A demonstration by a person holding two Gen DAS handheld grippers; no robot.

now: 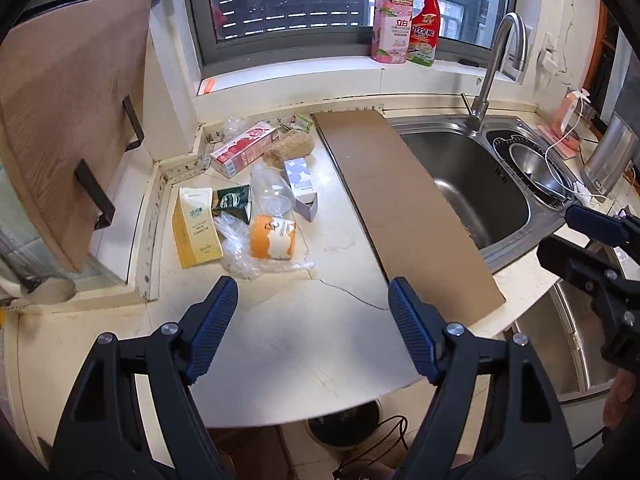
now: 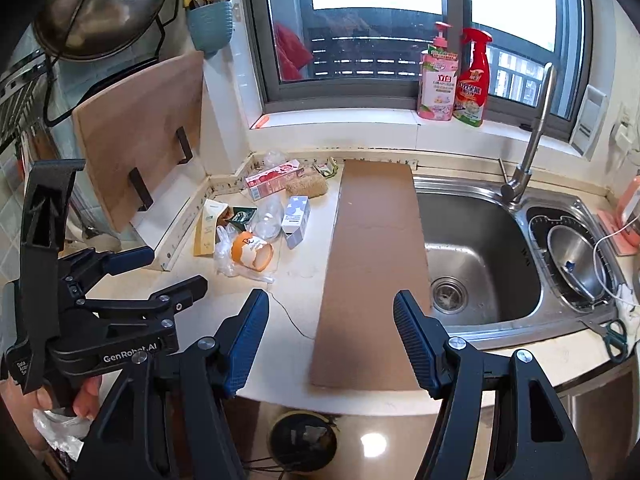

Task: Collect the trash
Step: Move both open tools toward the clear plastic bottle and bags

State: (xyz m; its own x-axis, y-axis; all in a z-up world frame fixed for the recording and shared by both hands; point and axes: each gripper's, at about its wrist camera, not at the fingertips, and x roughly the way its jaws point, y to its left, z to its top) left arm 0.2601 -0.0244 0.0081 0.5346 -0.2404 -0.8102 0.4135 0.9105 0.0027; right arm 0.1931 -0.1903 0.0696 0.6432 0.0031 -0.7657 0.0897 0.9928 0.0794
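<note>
Trash lies bunched at the back left of the table [image 1: 280,344], between the leaning cutting board [image 1: 68,128] and the cardboard strip [image 1: 400,204] that runs along the sink [image 1: 472,184] edge: a yellow carton [image 1: 195,226], a pink carton [image 1: 244,150], a dark green packet [image 1: 233,200], a clear plastic bottle [image 1: 270,194], a small white-and-purple box [image 1: 301,184], and an orange-and-white cup [image 1: 272,237] resting on crumpled clear plastic wrap [image 1: 240,252]. A bin [image 2: 302,442] sits on the floor below the table edge.

The left gripper [image 1: 312,324] hovers over bare table just short of the pile, its jaws wide apart and holding nothing. The right gripper [image 2: 332,336] hangs over the near end of the cardboard strip, likewise spread and empty.

The step in hand looks like the first pick, and the left gripper is the natural one for it. The cup is nearest and firm enough to pinch across its body; approaching low and level should keep the fingers from snagging the wrap beneath. The wrap itself probably wants a separate, deeper pinch, as thin film tends to slip. Cartons are best taken across their narrow faces. The right gripper should stay clear of the left's path to the bin.
</note>
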